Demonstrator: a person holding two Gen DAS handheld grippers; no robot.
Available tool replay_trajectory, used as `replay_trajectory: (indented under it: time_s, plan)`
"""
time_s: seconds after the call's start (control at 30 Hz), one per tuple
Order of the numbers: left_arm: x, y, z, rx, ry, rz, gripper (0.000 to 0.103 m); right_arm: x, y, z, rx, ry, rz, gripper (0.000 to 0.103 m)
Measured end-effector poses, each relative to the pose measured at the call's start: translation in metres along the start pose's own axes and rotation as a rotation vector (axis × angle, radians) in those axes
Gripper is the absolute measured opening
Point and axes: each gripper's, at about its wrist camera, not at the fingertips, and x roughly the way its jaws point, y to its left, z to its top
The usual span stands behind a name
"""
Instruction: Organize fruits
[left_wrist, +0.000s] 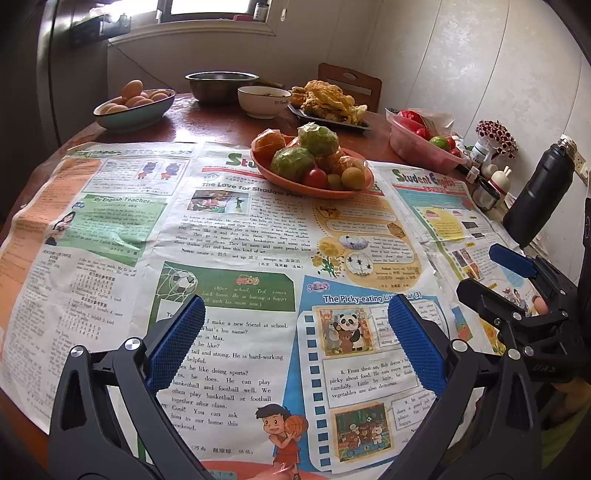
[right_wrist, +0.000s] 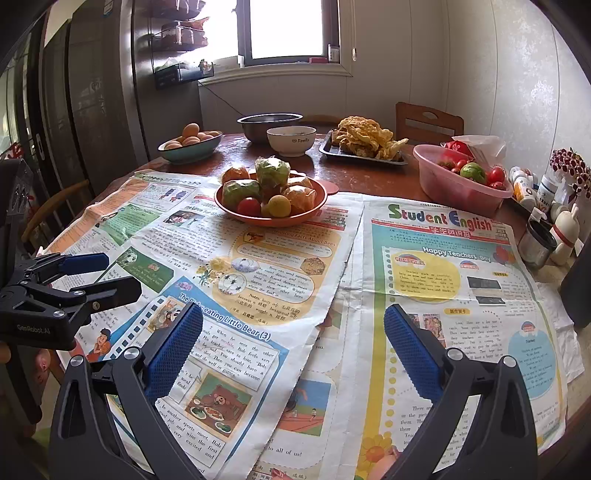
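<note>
An orange plate (left_wrist: 273, 179) (right_wrist: 314, 214) on the newspaper-covered table holds wrapped green fruits (left_wrist: 317, 138) (right_wrist: 271, 171), wrapped oranges (left_wrist: 267, 144) (right_wrist: 301, 197), a red tomato (left_wrist: 315, 178) (right_wrist: 248, 206) and a yellow fruit (left_wrist: 352, 178) (right_wrist: 279, 205). A pink basin (left_wrist: 417, 149) (right_wrist: 454, 188) at the right holds tomatoes and a green fruit (right_wrist: 472, 172). My left gripper (left_wrist: 295, 332) is open and empty, low over the newspaper, well short of the plate. My right gripper (right_wrist: 293, 339) is open and empty too. Each gripper shows at the edge of the other's view, the right gripper (left_wrist: 495, 273) and the left gripper (right_wrist: 107, 275).
A bowl of eggs (left_wrist: 133, 107) (right_wrist: 190, 146), a steel bowl (left_wrist: 221, 85), a white bowl (right_wrist: 291, 140) and a tray of fried food (left_wrist: 328, 107) (right_wrist: 365, 146) stand at the back. A black bottle (left_wrist: 539, 195), small jars and figurines (right_wrist: 561, 229) line the right edge by the wall.
</note>
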Motion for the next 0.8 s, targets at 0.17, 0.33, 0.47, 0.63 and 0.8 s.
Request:
replay_trajectory:
  time_s: [0.17, 0.33, 0.47, 0.63, 0.8]
  plan:
    - [0.0001, -0.0007, 0.0001, 0.004, 0.0, -0.001, 0.093, 0.0, -0.0004, -0.0001, 0.001, -0.001, -0.002, 0.098]
    - [-0.0006, -0.0019, 0.0001, 0.009, -0.003, 0.003, 0.093, 0.0004, -0.0004, 0.0001, 0.003, 0.002, -0.001, 0.099]
    - [-0.002, -0.0025, 0.0003, 0.013, -0.009, 0.006, 0.093, 0.0008, -0.0007, -0.0002, 0.003, 0.002, -0.001, 0.099]
    - [-0.0019, -0.0025, 0.0003, 0.013, -0.008, 0.007, 0.093, 0.0007, -0.0007, -0.0001, 0.004, 0.003, -0.002, 0.099]
    - [-0.002, -0.0025, 0.0007, 0.013, -0.01, 0.005, 0.093, 0.0006, -0.0011, -0.0001, 0.004, 0.002, -0.002, 0.099]
